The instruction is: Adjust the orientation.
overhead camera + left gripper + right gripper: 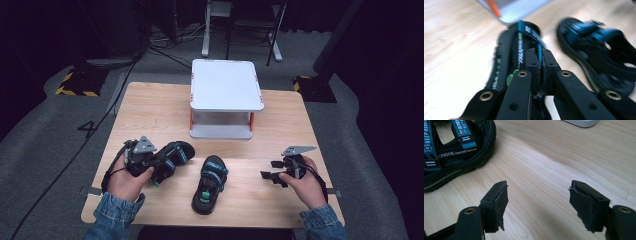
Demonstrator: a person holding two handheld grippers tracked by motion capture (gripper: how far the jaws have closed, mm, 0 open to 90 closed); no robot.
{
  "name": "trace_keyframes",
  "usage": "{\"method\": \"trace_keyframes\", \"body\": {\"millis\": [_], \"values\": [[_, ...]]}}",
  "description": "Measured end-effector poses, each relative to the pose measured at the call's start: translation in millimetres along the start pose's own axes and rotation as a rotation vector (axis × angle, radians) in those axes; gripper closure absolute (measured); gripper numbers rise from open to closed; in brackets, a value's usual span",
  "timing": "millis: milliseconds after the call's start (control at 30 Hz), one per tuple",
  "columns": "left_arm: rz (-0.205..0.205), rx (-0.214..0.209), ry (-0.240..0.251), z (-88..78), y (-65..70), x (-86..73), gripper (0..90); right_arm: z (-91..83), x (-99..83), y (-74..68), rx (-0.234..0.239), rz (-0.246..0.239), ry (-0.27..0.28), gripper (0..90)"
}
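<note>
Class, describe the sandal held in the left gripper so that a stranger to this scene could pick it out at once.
Start at the white two-tier stand at the far middle of the wooden table. Nearer the person lie two black sandals with blue straps. Pick the left sandal: it is tipped on its side with the left gripper shut on its strap, while the other sandal lies flat and free.

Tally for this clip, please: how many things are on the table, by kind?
Black sandals with blue straps: 2, one clamped by its strap in the left gripper, one lying free at the table's middle.
White two-tier stands: 1.
Total: 3.
</note>
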State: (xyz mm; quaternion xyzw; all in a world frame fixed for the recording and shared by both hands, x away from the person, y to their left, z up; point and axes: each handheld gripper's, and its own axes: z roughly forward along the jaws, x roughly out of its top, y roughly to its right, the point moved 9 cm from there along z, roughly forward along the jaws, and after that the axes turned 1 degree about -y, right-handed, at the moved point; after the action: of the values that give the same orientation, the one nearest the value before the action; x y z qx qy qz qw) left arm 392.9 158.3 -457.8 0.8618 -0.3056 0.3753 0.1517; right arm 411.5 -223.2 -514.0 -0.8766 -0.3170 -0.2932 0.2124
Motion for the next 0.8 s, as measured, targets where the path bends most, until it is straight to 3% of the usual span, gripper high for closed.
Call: {"method": "trace_keyframes", "body": {"millis": [100, 233, 300, 500, 533, 567, 600, 700, 800], "values": [[0.004, 0.058, 0.027, 1.4, -17.8, -1.4, 86.3, -0.1, -1.1, 0.5, -0.004, -0.001, 0.0, 31.7], [-0.001, 0.072, 0.037, 12.6, -30.9, -6.3, 86.0, 0.4, -3.9, 0.7, -0.006, 0.004, -0.007, 31.7], [0.018, 0.113, 0.03, 18.7, -38.4, -8.1, 85.9, 0.3, -5.8, 0.7, -0.008, 0.012, -0.007, 31.7], [-0.019, 0.108, 0.029, 29.6, -50.7, -12.5, 77.8, -2.0, -14.2, 1.9, -0.017, 0.022, -0.017, 31.5], [-0.03, 0.111, 0.038, 30.3, -52.0, -11.2, 71.3, -2.9, -14.7, 2.4, -0.019, 0.027, -0.014, 31.5], [-0.044, 0.114, 0.043, 31.2, -52.6, -10.1, 58.5, -4.0, -15.3, 2.9, -0.022, 0.03, -0.012, 31.5], [-0.035, 0.127, 0.049, 31.3, -53.7, -8.8, 49.5, -4.9, -15.7, 3.6, -0.022, 0.029, -0.01, 31.5], [-0.024, 0.151, 0.088, 29.6, -53.9, -3.4, 32.0, -6.5, -15.7, 3.9, -0.02, 0.036, -0.005, 31.5], [-0.027, 0.142, 0.096, 22.6, -50.9, -1.1, 25.5, -6.9, -12.3, 1.8, -0.005, 0.033, 0.009, 31.5]]}}
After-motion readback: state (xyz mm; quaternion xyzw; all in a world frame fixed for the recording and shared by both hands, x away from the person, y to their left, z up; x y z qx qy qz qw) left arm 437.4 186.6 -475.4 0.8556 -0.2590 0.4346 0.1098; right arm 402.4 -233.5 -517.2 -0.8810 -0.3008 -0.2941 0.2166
